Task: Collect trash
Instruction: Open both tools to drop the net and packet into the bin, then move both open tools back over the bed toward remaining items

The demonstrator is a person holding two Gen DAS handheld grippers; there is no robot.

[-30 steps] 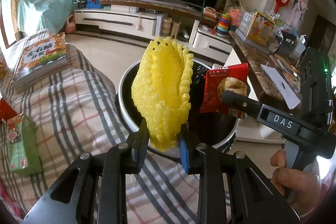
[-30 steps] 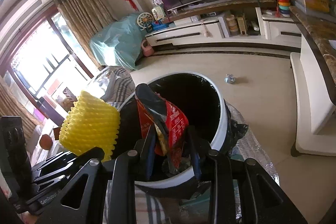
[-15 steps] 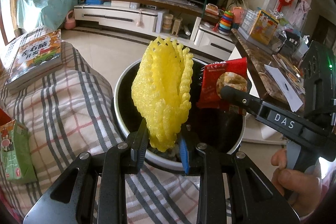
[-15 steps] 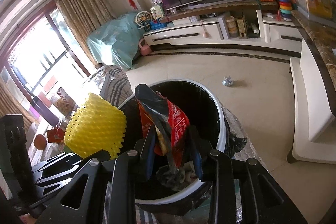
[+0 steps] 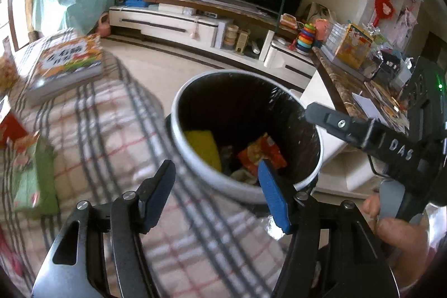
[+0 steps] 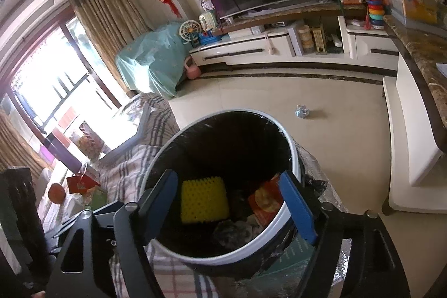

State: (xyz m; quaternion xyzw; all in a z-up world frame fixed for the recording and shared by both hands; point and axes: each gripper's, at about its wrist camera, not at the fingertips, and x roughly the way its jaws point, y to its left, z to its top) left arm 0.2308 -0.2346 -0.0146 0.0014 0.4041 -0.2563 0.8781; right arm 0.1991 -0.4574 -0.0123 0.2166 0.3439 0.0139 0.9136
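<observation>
Both grippers hung above the trash bin (image 6: 223, 256), empty, jaws spread wide: the left gripper (image 5: 215, 186) near the bin's rim, the right gripper (image 6: 229, 203) directly over its mouth. Inside the black-lined bin lay the yellow foam net (image 6: 202, 198) on the left and the red snack wrapper (image 6: 265, 203) to its right, among other scraps. More possible trash remained: a small crumpled foil ball (image 6: 302, 111) on the far floor. It looked light and crushable, probably easiest pinched across its middle. A green packet (image 5: 32, 180) lay on the plaid cover (image 5: 111, 130), flat and soft, best taken by an edge.
</observation>
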